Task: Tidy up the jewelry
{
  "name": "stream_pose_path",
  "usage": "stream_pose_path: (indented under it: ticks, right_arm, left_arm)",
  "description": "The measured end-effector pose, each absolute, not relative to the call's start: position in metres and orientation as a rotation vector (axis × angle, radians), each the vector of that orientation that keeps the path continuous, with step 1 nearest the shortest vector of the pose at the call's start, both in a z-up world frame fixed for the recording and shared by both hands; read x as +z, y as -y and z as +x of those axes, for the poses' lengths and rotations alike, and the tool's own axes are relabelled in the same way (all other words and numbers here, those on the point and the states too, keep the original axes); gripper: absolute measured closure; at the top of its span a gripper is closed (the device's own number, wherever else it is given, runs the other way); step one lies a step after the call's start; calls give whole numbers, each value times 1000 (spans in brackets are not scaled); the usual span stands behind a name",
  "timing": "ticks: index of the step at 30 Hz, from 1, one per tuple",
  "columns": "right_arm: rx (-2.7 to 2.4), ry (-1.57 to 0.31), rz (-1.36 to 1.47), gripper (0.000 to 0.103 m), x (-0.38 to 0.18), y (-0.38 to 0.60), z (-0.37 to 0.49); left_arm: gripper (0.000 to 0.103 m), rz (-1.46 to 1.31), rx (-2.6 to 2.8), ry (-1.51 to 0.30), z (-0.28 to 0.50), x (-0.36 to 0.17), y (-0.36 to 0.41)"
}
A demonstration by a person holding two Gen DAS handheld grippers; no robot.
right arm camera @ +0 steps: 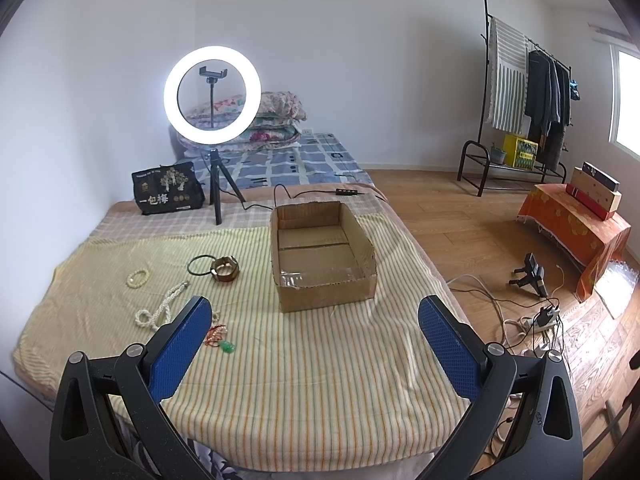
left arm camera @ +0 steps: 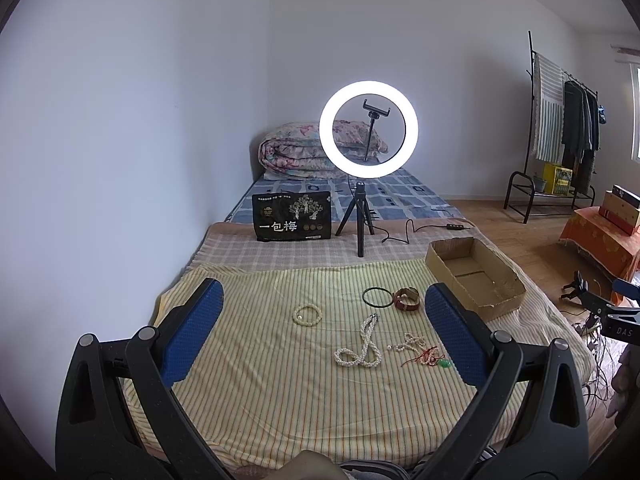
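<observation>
Jewelry on the striped bed cover, left to right: bead bracelet [left arm camera: 307, 315], limp pearl necklace [left arm camera: 363, 347], stiff black ring [left arm camera: 378, 297], watch [left arm camera: 407, 299], empty cardboard box [right arm camera: 320, 256]. Both claws spread; pinch light strands mid-loop.

From my feeds the room is evenly bright: the lit ring light [left arm camera: 368, 129] blows out white, daylight enters by the far-right window [right arm camera: 626, 102], shadows stay soft, and fisheye edges bend darkly.
</observation>
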State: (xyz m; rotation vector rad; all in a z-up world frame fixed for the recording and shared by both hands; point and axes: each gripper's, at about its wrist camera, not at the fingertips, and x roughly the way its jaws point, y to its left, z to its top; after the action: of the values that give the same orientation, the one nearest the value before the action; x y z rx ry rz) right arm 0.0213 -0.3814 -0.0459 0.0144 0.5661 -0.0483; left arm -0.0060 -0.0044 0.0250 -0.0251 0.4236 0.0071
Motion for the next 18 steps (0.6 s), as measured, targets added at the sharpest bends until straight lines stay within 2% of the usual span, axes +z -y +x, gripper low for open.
stream_pose_path:
  ticks: [18]
  right_arm:
    - [-42, -551, 34, 0, -54, 383, 24]
  left_arm:
    - [0, -24, 24, -453, 11, 5, -6]
